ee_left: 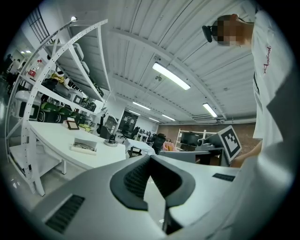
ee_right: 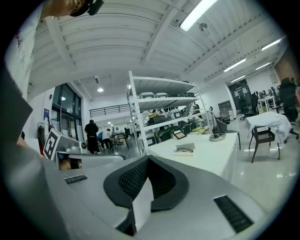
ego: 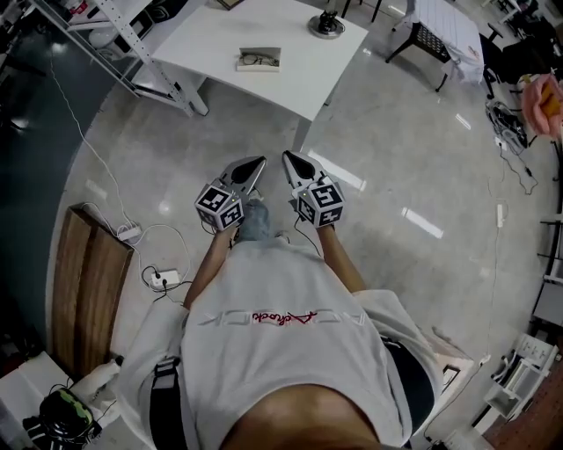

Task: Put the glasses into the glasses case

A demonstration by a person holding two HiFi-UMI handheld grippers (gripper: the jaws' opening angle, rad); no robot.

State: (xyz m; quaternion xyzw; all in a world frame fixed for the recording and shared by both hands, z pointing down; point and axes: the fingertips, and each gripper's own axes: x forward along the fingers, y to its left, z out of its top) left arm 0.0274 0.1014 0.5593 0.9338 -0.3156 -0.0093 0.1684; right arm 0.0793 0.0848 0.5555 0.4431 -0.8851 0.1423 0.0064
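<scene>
A light rectangular glasses case (ego: 259,59) lies on the white table (ego: 220,39) far ahead, and dark-framed glasses seem to rest on it. The case also shows small in the left gripper view (ee_left: 85,146) and in the right gripper view (ee_right: 185,149). My left gripper (ego: 257,164) and right gripper (ego: 288,159) are held side by side over the floor, well short of the table. Both point toward it. The jaws of each are shut with nothing between them, as both gripper views show for the left gripper (ee_left: 149,159) and the right gripper (ee_right: 147,161).
A round black stand (ego: 326,25) sits at the table's far corner. White metal shelving (ego: 132,53) stands left of the table. A wooden bench (ego: 86,290) and a power strip with cables (ego: 163,279) lie on the floor at left. A chair (ego: 431,39) stands at the upper right.
</scene>
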